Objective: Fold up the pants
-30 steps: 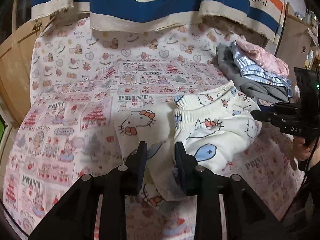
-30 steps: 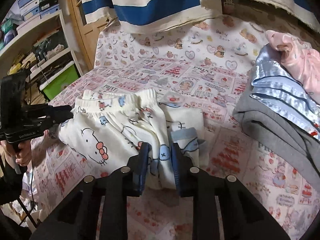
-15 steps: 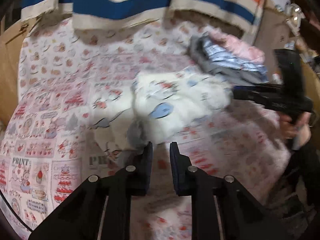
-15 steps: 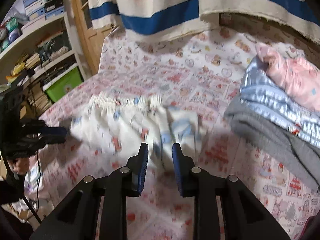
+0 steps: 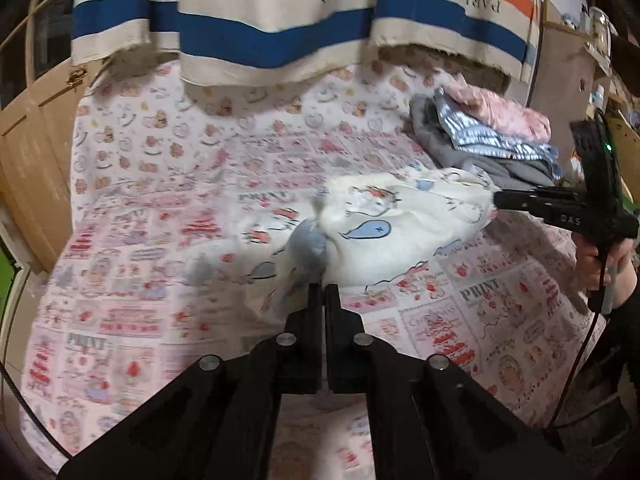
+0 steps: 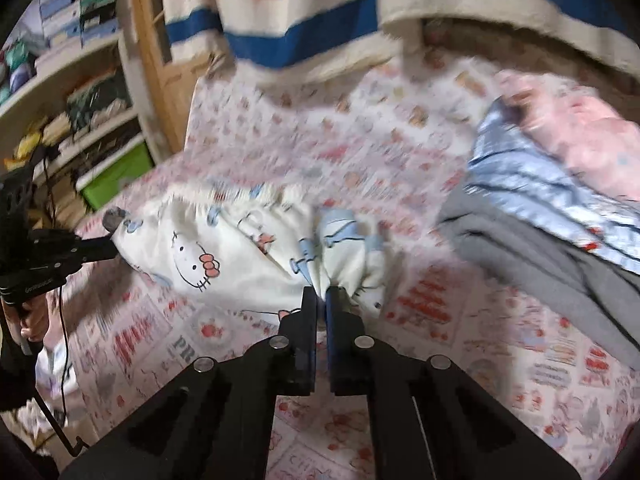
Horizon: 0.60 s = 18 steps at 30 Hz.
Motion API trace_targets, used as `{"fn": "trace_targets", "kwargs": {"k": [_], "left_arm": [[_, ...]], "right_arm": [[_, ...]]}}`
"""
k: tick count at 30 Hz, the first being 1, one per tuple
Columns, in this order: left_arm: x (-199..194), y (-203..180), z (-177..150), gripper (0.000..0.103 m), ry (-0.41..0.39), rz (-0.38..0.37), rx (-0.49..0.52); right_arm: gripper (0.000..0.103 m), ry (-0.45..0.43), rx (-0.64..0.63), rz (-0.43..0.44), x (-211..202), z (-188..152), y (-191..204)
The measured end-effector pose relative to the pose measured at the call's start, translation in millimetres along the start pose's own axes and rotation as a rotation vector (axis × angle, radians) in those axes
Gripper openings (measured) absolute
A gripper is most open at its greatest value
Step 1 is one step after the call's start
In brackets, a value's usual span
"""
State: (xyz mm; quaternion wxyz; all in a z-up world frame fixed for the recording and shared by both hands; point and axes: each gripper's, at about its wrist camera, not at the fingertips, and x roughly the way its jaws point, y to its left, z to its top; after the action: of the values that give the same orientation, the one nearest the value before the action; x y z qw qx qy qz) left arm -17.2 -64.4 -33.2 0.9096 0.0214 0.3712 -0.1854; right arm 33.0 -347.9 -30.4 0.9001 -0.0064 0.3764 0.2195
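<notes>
Left wrist view: at far left a wooden door (image 5: 24,152) edges the cartoon-print pink bedsheet (image 5: 132,280); at centre the left tool (image 5: 320,292), its jaws gaping a second ago, is now pressed together on a bunched fold of the cream cartoon-cat cotton pants (image 5: 400,232). To the right, the right tool (image 5: 502,199) pinches the garment's far edge, beside a stack of grey, blue and pink folded clothes (image 5: 492,140). Above hangs a cream, blue and orange striped cloth (image 5: 280,12).

Right wrist view: storage shelves (image 6: 72,92) at left, then the left tool (image 6: 108,248) gripping one end of the pants (image 6: 224,256), the right tool (image 6: 321,294) clamped on gathered fabric at centre, the stack (image 6: 560,208) at right.

Half a second ago both tools stood spread above the bed; with both now closed on cloth that looks lifted and stretched between them, the pants appear already folded and about to be carried, probably toward the stack.
</notes>
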Motion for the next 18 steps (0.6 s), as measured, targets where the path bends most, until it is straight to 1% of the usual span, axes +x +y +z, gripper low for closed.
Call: {"fn": "trace_targets", "kwargs": {"k": [2, 4, 6, 8, 9, 11, 12, 14, 16, 18], "left_arm": [[-3.9, 5.7, 2.1, 0.001, -0.007, 0.016, 0.0], [-3.3, 7.2, 0.1, 0.001, -0.01, 0.038, 0.015], [4.9, 8.7, -5.3, 0.001, 0.02, 0.04, 0.009], [13.5, 9.7, -13.9, 0.001, 0.046, 0.036, 0.006], [15.0, 9.3, -17.4, 0.001, 0.052, 0.031, 0.003], [10.7, 8.8, -21.3, 0.001, 0.043, 0.008, -0.003], [6.2, 8.7, -21.5, 0.001, 0.036, 0.017, -0.003], [-8.0, 9.7, -19.6, 0.001, 0.002, 0.029, -0.001], [-23.9, 9.6, -15.2, 0.001, -0.035, 0.024, -0.005], [-34.9, 6.2, -4.4, 0.001, -0.076, 0.015, -0.001]], "right_arm": [[0.003, -0.011, 0.013, -0.003, -6.4, 1.6, 2.1], [0.002, 0.001, -0.012, -0.001, -5.7, -0.2, 7.6], [0.002, 0.041, -0.021, -0.03, 5.1, -8.1, 10.5], [0.002, 0.083, -0.007, -0.033, 16.5, -17.2, 7.2], [0.002, 0.083, 0.005, -0.024, 16.8, -19.6, 4.7], [0.003, 0.073, 0.028, -0.005, 9.5, -18.3, 2.3], [0.003, 0.067, 0.033, -0.011, 6.2, -17.4, 1.3], [0.003, 0.043, 0.029, -0.065, -4.0, -13.4, 1.4], [0.003, -0.004, 0.028, -0.098, -19.8, -8.1, 0.6], [0.007, -0.059, 0.053, -0.095, -35.4, 1.8, 0.4]]}}
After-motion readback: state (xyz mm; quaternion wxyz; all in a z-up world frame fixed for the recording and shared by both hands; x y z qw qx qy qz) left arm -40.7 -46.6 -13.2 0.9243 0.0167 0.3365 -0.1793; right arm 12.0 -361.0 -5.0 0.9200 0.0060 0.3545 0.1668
